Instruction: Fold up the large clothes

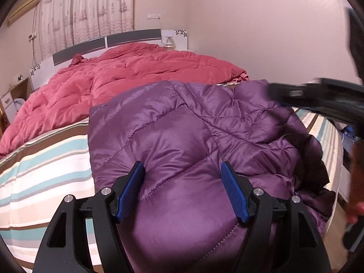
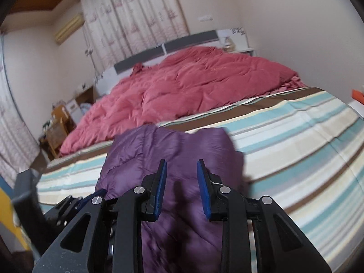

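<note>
Shiny purple quilted down jacket [image 1: 182, 132] folded at centre frame on striped bedsheet [image 1: 45, 159], kept clear of red duvet [image 1: 136, 72] behind. Left gripper [image 1: 183, 191] spread wide, gripping nothing. Right gripper [image 2: 182, 188] narrow; any fabric pinched unclear through blur.

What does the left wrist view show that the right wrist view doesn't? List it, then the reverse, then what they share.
Only the left wrist view: the left gripper with its jaws apart over the jacket, the jacket's bunched dark lining, and the right gripper, blurred, entering from the right.

Only the right wrist view: the right gripper's blue pads, a gap between them, an orange box at the far right, and a wooden chair beside the bed.

Both: the purple quilted jacket, the striped sheet, the pink duvet, the headboard and curtains.
</note>
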Demonstrator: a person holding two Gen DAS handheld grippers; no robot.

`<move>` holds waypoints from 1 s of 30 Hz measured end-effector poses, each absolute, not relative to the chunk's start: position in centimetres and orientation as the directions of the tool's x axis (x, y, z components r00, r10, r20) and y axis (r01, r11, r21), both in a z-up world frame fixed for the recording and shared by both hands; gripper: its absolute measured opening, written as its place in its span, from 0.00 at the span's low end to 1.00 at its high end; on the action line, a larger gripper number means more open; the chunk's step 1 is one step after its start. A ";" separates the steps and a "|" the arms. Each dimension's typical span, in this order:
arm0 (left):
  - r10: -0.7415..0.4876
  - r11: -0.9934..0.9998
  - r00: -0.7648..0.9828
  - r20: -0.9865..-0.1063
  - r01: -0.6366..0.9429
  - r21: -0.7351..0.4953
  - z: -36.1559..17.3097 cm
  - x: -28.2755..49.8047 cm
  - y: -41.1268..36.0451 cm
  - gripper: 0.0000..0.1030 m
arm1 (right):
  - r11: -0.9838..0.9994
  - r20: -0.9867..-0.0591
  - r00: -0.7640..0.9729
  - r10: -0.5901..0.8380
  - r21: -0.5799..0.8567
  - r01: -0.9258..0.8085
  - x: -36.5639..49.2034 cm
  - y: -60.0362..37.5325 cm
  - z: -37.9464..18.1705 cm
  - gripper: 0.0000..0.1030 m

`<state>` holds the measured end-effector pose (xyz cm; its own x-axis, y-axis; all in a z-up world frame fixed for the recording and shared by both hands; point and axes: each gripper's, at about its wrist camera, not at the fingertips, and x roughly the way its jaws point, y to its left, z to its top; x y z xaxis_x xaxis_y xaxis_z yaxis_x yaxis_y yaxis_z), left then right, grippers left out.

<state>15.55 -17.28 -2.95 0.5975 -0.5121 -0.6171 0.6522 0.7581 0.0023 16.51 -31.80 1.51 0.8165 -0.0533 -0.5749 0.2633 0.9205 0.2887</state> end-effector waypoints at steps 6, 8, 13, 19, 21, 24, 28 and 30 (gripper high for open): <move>-0.540 0.739 0.571 -0.618 0.673 -0.024 -2.9 15.2 -17.2 0.67 | 0.928 -0.687 0.718 -0.113 0.186 0.324 19.2 -31.6 -1.8 0.26; -0.553 0.728 0.555 -0.622 0.685 -0.036 -3.0 15.1 -17.7 0.67 | 0.918 -0.703 0.692 -0.165 0.147 0.369 18.6 -32.4 -3.4 0.26; -0.528 0.733 0.556 -0.642 0.680 -0.015 -3.6 15.0 -19.8 0.70 | 0.890 -0.726 0.667 -0.167 0.179 0.418 19.1 -34.3 -6.3 0.26; -0.520 0.731 0.551 -0.653 0.682 -0.007 -4.4 15.1 -20.7 0.70 | 0.892 -0.712 0.678 -0.180 0.172 0.418 20.1 -35.0 -8.5 0.26; -0.529 0.727 0.541 -0.654 0.687 -0.019 -3.9 15.0 -20.4 0.71 | 0.896 -0.715 0.676 -0.178 0.166 0.412 20.0 -35.0 -8.4 0.26; -0.554 0.727 0.501 -0.665 0.680 -0.094 -2.6 15.8 -19.3 0.71 | 0.900 -0.717 0.679 -0.156 0.179 0.396 19.8 -35.2 -8.0 0.26; -0.490 0.796 0.542 -0.683 0.597 -0.097 -1.2 17.5 -17.7 0.80 | 0.898 -0.690 0.719 -0.083 0.260 0.354 18.4 -35.4 -6.3 0.36; -0.441 0.809 0.552 -0.708 0.586 -0.047 -1.6 18.2 -17.7 0.80 | 0.902 -0.664 0.744 -0.078 0.271 0.336 17.0 -35.2 -5.1 0.48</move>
<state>18.19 -17.66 -1.63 0.5518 -0.4411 -0.7078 0.5863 0.8087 -0.0469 17.01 -35.19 -5.07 0.7440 -0.0778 -0.6636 0.3360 0.9020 0.2710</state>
